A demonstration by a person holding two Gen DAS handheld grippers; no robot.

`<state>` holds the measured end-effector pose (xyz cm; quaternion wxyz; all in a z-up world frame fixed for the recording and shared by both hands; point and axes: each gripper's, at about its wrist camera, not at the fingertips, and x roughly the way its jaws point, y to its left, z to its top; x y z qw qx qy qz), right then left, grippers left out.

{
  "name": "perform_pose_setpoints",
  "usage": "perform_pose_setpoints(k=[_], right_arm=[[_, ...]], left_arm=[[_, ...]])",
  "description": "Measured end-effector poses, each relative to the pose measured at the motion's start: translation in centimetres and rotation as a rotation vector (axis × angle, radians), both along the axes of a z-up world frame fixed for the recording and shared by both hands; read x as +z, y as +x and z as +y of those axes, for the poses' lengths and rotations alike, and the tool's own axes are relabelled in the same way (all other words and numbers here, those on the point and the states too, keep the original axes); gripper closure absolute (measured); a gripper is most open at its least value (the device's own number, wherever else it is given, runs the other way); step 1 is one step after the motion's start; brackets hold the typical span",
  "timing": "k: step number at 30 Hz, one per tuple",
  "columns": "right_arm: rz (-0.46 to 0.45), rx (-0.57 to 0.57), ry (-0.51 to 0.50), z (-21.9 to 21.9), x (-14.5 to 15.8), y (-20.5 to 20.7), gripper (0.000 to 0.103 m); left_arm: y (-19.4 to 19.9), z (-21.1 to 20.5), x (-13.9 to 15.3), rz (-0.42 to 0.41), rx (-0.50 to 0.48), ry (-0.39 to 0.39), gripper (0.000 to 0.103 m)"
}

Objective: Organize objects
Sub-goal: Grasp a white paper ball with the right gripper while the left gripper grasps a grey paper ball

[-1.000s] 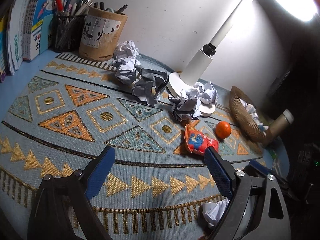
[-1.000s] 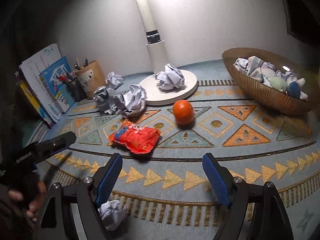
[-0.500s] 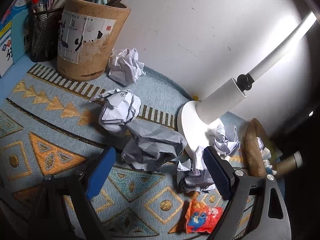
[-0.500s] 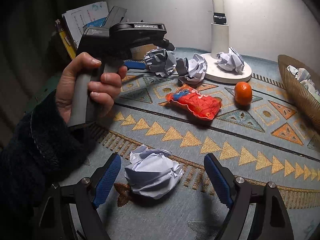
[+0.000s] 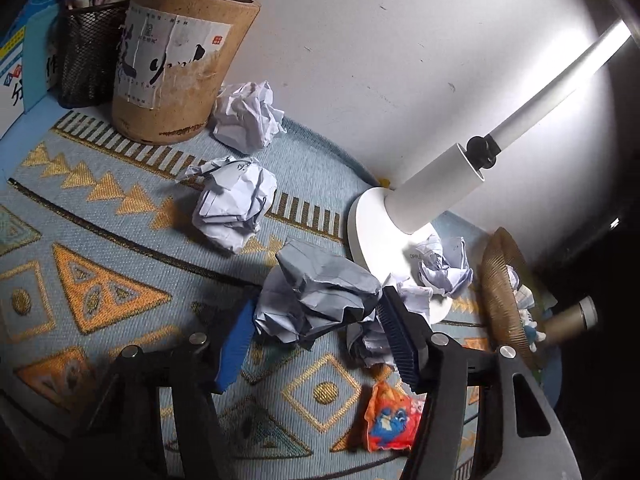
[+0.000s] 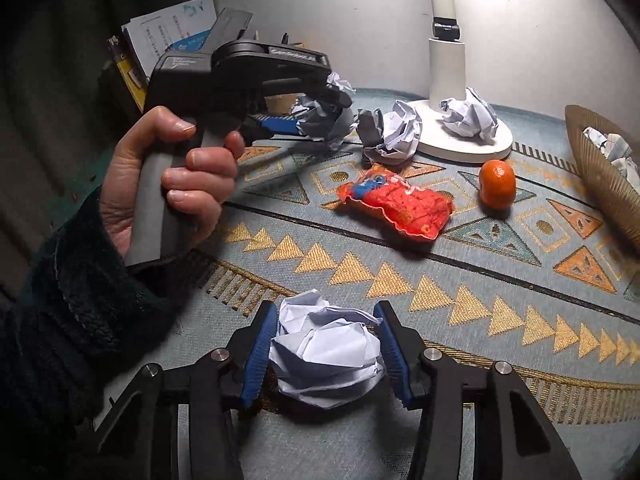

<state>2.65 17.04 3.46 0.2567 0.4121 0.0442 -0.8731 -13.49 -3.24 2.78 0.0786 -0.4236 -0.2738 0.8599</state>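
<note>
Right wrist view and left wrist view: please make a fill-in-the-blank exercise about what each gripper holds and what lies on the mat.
1. The right gripper is shut on a ball of ____.
2. The left gripper is shut on a paper ball of ____ colour.
3. One paper wad lies on the base of the ____.
4. Between the snack bag and the basket lies an ____.

Missing words: paper; grey; lamp; orange

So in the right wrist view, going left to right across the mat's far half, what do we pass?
Red snack packet → orange tangerine → wicker basket.
</note>
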Motion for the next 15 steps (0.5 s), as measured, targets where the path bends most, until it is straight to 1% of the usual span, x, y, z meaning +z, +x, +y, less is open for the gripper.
perform_pose_setpoints(k=[4,6,7,10,11,13,15], right_arm=[[0.046,-0.089,-0.044,3.3,1.8,-0.2,0.055],[0.072,-0.150,-0.043,5.0,2.3,-0.5,0.055],[0.074,-0.173,-0.031,5.6,2.3,-0.7,0.055],[0.055,-0.213,-0.034,6.6,1.4,-1.3,0.055],[0.052,-0.225,-0.021,6.7,1.0,-1.5,0.055],[0.033,-0.238,0.028,6.6,0.3,-1.7,0.049],[0.019,-0.231,0.037,6.8,0.3,-1.3,0.034]], left_arm=[[3.5,-0.5,1.3,0.041,-0.015,-0.002,0.044],[5.2,-0.2,1.9,0.064,-0.033,0.016,0.044],[6.1,-0.3,2.1,0.080,-0.044,0.012,0.044],[8.6,0.5,2.0,0.131,-0.056,-0.061,0.044],[9.3,0.8,1.8,0.149,-0.064,-0.071,0.044],[10.1,1.3,1.3,0.170,-0.097,-0.071,0.044],[10.5,2.0,1.1,0.184,-0.132,-0.086,0.044]])
